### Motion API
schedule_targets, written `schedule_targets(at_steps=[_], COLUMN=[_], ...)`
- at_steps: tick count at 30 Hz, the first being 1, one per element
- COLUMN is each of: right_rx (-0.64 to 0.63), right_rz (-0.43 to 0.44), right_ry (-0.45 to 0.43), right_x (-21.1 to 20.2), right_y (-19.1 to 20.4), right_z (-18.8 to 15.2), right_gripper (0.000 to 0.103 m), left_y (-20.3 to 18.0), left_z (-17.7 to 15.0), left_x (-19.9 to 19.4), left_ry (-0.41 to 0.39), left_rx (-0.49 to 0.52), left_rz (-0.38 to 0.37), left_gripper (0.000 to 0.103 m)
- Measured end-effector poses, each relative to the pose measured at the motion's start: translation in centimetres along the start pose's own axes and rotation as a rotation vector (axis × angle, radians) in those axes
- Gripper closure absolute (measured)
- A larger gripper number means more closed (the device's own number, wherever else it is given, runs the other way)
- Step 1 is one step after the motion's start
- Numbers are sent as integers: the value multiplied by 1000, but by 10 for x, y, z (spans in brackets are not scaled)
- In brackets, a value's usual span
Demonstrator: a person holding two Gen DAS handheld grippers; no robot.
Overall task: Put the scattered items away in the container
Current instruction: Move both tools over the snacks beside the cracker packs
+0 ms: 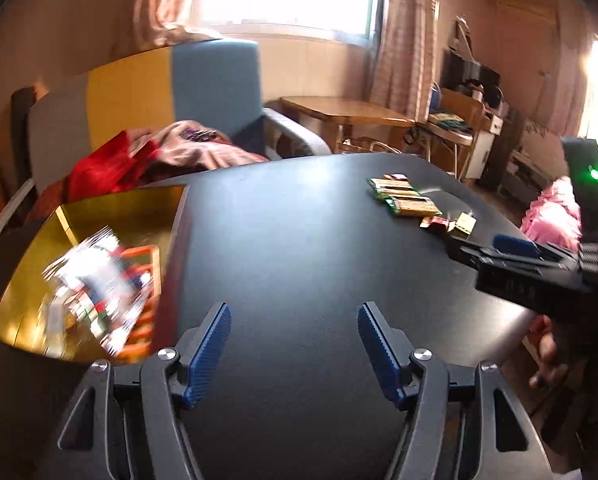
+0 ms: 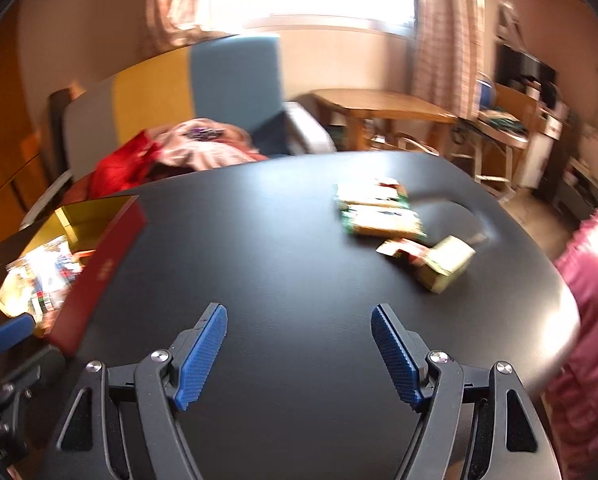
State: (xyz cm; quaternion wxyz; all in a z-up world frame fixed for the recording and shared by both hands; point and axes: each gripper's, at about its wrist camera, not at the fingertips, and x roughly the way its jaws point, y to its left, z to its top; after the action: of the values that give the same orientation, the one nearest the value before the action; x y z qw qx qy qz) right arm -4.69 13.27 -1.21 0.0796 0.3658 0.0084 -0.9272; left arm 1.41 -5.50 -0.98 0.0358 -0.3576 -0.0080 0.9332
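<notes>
Right wrist: green snack packs [image 2: 383, 216] lying crosswise

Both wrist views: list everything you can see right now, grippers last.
Table: one, black, under both grippers.
Box: one, red outside, gold inside, table's left edge.
Packets in box: several, mixed colours, blurred, count unclear.
Green packets: two, green and tan, far right of table, side by side.
Red packet: one, small, just in front of the green ones.
Small carton: one, pale yellow, right of the red packet.
Sofa: one, grey, yellow and blue, behind table.
Clothes: heap, red and pink, on sofa.
Wooden table: one, by window.
Left gripper: blue pads, open, empty.
Right gripper: blue pads, open, empty.
</notes>
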Motion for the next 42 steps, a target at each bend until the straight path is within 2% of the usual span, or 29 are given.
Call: schedule_targets(at_steps=[6, 11, 17, 23, 26, 33, 39, 42], right_rx=[115, 161, 195, 233, 248, 282, 298, 292], right_rz=[-92, -138, -180, -225, -238, -257, -273, -285], right_ry=[20, 28, 28, 18, 23, 33, 43, 45], right_x=[4, 6, 13, 22, 26, 30, 35, 36], right_y=[-60, -87, -111, -138, -152, -176, -189, -190], right_z=[-14, -21, -22, -17, -17, -23, -24, -23], right_gripper=[27, 27, 27, 28, 28, 27, 27, 27], left_y=[-42, -71, -99, -127, -141, -184, -206, -217], left_z=[28, 45, 66, 96, 109, 133, 139, 138], left_x=[29, 55, 97, 147, 170, 213, 243, 255], left_ry=[8, 34, 117, 175, 201, 219, 262, 290], left_rx=[67, 110, 127, 146, 158, 284, 344, 390], left_rz=[-82, -166, -289, -327, -408, -574, -647, -655], left_gripper=[36, 36, 36, 36, 36, 36, 36, 36])
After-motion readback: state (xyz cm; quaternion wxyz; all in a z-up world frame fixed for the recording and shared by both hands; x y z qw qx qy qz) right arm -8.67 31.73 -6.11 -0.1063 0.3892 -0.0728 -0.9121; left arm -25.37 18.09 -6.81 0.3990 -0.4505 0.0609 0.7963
